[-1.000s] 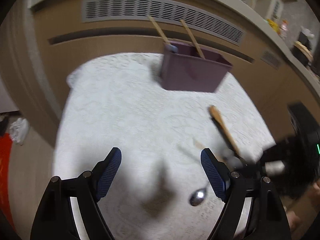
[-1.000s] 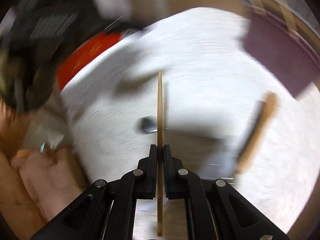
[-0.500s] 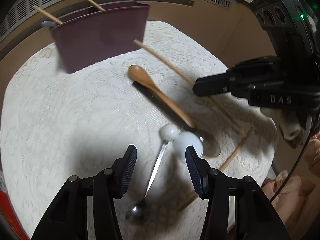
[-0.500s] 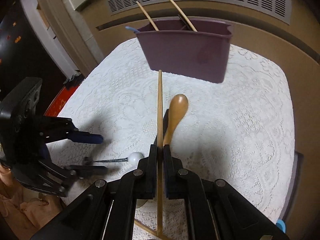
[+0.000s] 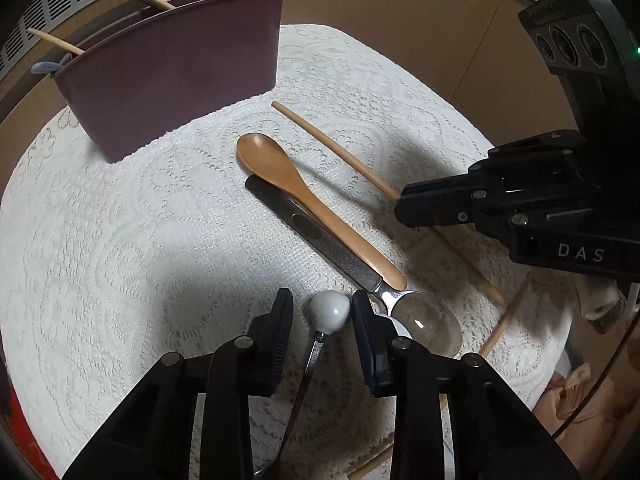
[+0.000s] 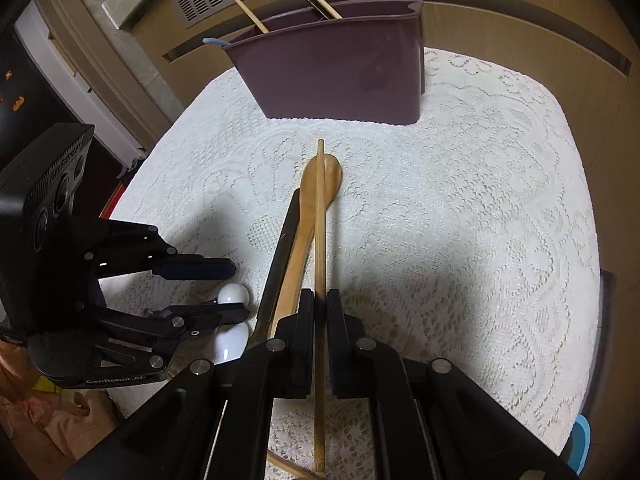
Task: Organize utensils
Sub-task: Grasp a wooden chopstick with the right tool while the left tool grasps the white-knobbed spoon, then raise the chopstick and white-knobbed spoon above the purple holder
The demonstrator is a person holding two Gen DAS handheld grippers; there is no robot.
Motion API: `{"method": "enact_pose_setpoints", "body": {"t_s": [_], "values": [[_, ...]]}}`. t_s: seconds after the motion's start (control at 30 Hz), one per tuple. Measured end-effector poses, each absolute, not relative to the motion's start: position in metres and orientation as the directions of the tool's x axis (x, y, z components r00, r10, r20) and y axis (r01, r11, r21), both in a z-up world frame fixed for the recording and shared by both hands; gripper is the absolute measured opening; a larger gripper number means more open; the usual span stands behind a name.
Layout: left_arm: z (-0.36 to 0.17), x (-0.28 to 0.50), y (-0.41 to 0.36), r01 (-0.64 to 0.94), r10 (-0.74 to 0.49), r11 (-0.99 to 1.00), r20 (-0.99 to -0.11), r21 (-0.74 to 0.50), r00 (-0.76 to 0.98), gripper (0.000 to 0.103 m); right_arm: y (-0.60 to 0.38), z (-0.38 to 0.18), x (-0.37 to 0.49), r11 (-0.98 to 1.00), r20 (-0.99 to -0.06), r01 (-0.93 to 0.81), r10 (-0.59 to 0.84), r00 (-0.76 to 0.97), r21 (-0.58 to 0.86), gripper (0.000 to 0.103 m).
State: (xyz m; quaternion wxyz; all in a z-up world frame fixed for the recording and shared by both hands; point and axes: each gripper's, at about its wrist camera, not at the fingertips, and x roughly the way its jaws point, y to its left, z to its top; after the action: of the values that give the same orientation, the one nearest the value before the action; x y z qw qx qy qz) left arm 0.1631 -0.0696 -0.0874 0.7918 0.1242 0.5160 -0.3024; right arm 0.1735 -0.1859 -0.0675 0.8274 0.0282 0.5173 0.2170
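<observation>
- Right gripper (image 6: pixel 320 312): jaws clamped on a wooden chopstick (image 6: pixel 319 216). The stick runs straight out along the jaws' axis, tip toward the purple utensil caddy (image 6: pixel 340 76), tail sticking out behind the jaws.
- Caddy stands at the far edge of the lace-covered worktop (image 6: pixel 460 220), dead ahead of the right gripper, well apart from the stick tip. It already holds two chopsticks (image 6: pixel 248 12) and a blue-handled utensil.
- Left gripper (image 5: pixel 322 316): jaws apart, straddling the white ball end (image 5: pixel 330 311) of a small metal spoon (image 5: pixel 308 368). The ball looks to be touching the right-hand pad; there is a gap on the other side. Not clamped yet, as I read it.
- That spoon's long axis runs back under the left gripper, roughly in line with the jaws, so closing should catch it at or just behind the ball.
- Still loose on the worktop: a wooden spoon (image 5: pixel 304 196) lying on a dark-handled metal spoon (image 5: pixel 340 256), both diagonal with bowls at opposite ends, plus another chopstick (image 5: pixel 504 324) near the edge.
- Key relation: right arm is loaded and lined up with the caddy; left is still at pickup.
- Risk: round ball may slip out of the pads.
</observation>
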Motion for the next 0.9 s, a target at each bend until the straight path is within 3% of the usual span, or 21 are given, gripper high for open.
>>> {"method": "enact_pose_setpoints", "body": {"t_s": [0.07, 0.5, 0.9], "values": [[-0.089, 0.165, -0.069, 0.602, -0.354, 0.790, -0.889, -0.117, 0.291, 0.023, -0.186, -0.069, 0.176, 0.907, -0.846, -0.321, 0.384, 0.370, 0.272, 0.007], [-0.067, 0.164, -0.049, 0.540, -0.374, 0.833, -0.843, -0.123, 0.386, 0.023, -0.182, -0.067, 0.181, 0.911, -0.845, -0.316, 0.378, 0.378, 0.266, 0.007], [-0.012, 0.165, 0.000, 0.361, -0.391, 0.911, -0.701, -0.200, 0.597, 0.023, -0.176, -0.024, 0.174, 0.912, -0.772, -0.318, 0.393, 0.500, 0.258, 0.007]]}}
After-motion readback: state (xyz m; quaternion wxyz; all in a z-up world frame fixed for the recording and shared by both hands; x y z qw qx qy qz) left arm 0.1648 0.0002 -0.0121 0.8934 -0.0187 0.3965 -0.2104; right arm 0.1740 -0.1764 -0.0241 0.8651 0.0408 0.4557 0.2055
